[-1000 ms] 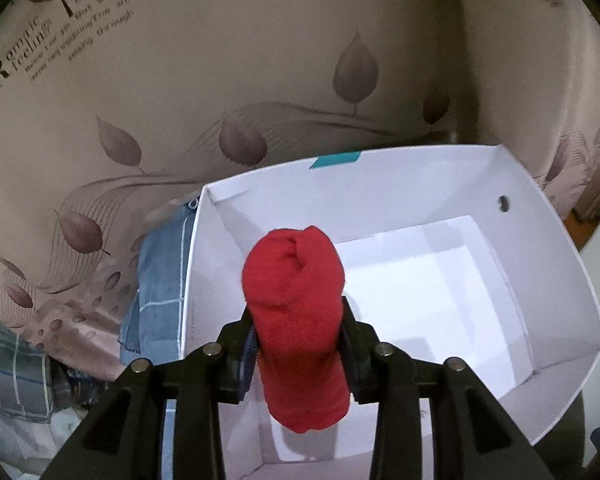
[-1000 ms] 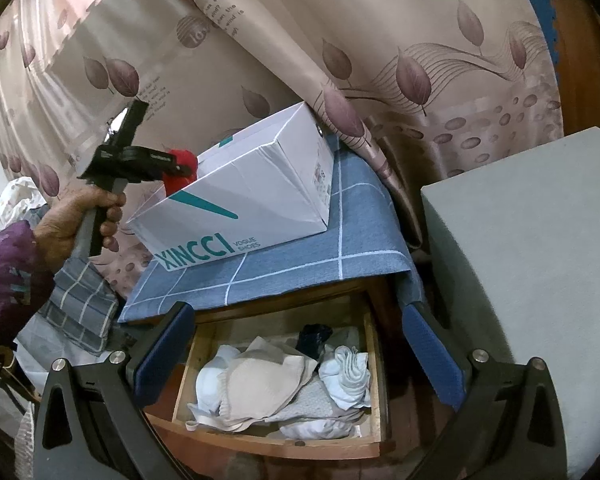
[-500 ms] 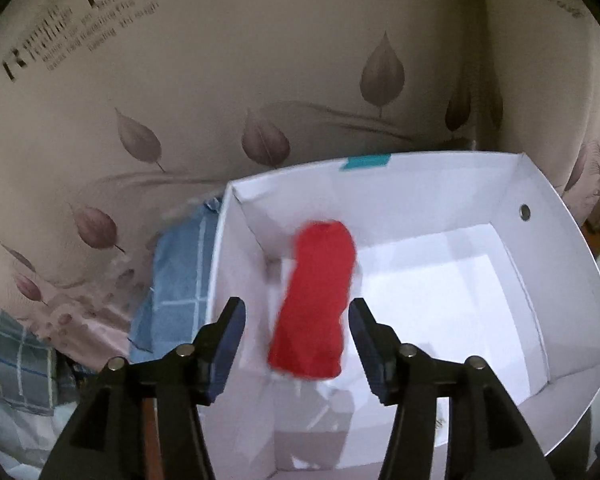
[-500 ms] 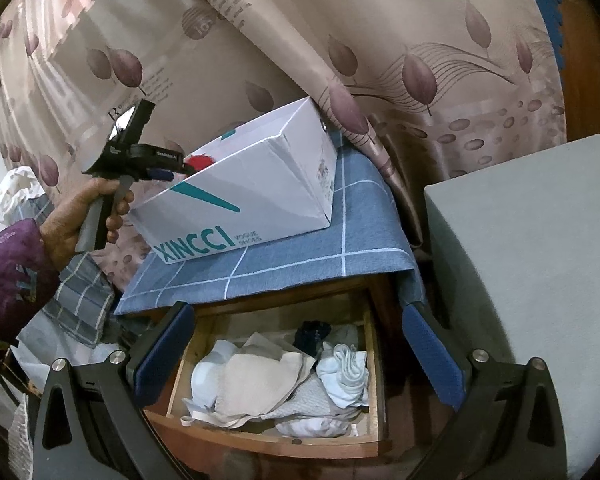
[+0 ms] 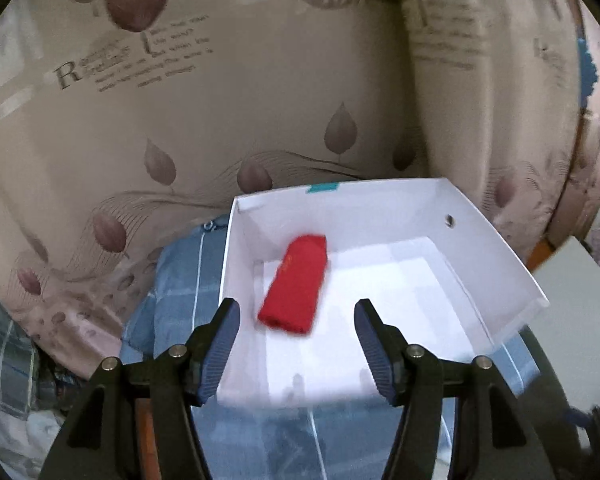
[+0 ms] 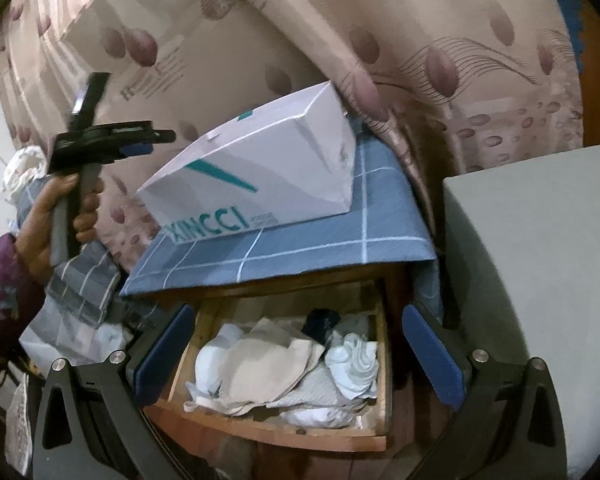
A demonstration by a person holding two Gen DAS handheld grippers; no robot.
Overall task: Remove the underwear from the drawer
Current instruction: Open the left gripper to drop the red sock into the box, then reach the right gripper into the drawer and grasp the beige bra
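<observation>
A rolled red underwear (image 5: 296, 284) lies inside the white box (image 5: 496, 256), near its left wall. My left gripper (image 5: 296, 336) hovers in front of the box with its jaws opening and nothing between them. In the right wrist view the left gripper (image 6: 162, 136), held by a hand (image 6: 56, 220), hangs to the left of the box (image 6: 268, 172). My right gripper (image 6: 296, 344) stands open above the pulled-out wooden drawer (image 6: 268, 432). The drawer holds a beige garment (image 6: 260, 368), white cloths (image 6: 352, 364) and a dark item (image 6: 320, 320).
The box sits on a blue checked cloth (image 6: 300, 248) covering the cabinet top. A leaf-patterned curtain (image 5: 260, 100) hangs behind. A grey block (image 6: 536, 260) stands to the right of the drawer, and checked fabric (image 6: 80, 284) is piled at the left.
My left gripper opened and let go of the red underwear, which dropped into the box. The gripper then pulled back and up from the box. The right gripper stayed over the drawer.
</observation>
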